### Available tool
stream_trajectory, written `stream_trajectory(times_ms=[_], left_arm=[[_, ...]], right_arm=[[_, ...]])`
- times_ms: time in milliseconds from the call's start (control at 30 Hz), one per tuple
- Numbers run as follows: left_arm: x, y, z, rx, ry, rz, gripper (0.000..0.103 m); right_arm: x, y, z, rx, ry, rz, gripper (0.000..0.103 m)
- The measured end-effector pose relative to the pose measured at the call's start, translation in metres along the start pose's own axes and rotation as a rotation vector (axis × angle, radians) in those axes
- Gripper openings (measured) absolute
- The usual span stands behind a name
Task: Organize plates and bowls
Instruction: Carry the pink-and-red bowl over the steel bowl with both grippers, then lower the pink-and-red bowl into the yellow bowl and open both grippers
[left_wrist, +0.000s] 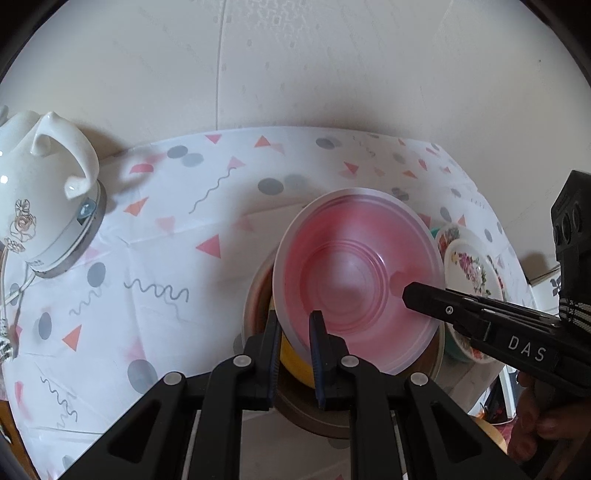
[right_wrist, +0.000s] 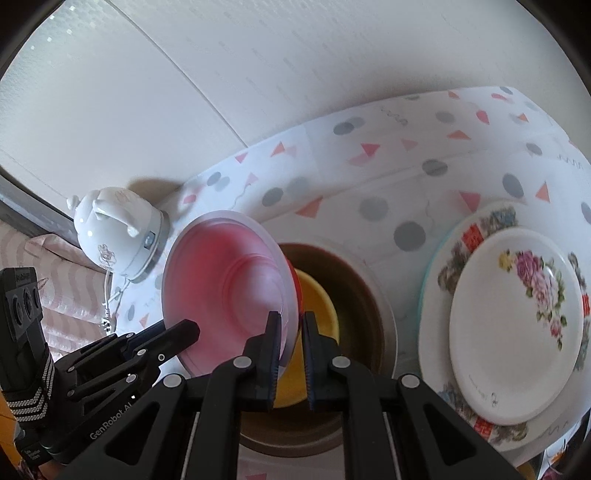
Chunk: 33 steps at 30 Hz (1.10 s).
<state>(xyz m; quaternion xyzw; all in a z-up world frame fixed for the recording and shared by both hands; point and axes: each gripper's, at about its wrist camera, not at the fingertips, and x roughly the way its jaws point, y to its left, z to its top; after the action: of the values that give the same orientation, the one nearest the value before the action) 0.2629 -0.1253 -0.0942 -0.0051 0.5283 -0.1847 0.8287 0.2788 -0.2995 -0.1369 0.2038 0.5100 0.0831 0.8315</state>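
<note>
Pink bowl (left_wrist: 356, 280), translucent, ridged, round, pinched by both tongs (left_wrist: 294, 356) (right_wrist: 290, 354).

left gripper (left_wrist: 295, 354): black linkage, round silver pivot screws, blue finger pads
right gripper (right_wrist: 290, 354): black, white "DAS" lettering
hand (left_wrist: 543, 417): bare skin

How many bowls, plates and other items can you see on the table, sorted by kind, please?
Bowls: 3 — pink bowl, yellow bowl, brown bowl, nested, the pink one tilted and gripped by the left gripper and right gripper.
Plates: 2 — small floral plate on large floral plate.
Kettles: 1 — white kettle.
Total: 6
</note>
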Motion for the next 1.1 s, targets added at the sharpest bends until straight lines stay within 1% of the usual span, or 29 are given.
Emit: stream_trajectory(times_ms=[133,467,633,1100], left_arm=[[0.004,-0.001,-0.004,0.008,0.019,0.005,0.015],[0.009,-0.005,-0.009,0.038,0.031,0.024,0.015],[0.014,-0.005,-0.011,0.031,0.044,0.031,0.015],[0.018,-0.002,-0.016,0.030,0.057,0.037,0.015]], right_arm=[[0.003,-0.003,-0.005,0.016,0.013,-0.006,0.011],[0.011,-0.006,-0.009,0.043,0.045,-0.017,0.011],[0.015,-0.008,-0.011,0.046,0.061,-0.025,0.011],[0.019,-0.007,-0.012,0.053,0.064,-0.039,0.011]])
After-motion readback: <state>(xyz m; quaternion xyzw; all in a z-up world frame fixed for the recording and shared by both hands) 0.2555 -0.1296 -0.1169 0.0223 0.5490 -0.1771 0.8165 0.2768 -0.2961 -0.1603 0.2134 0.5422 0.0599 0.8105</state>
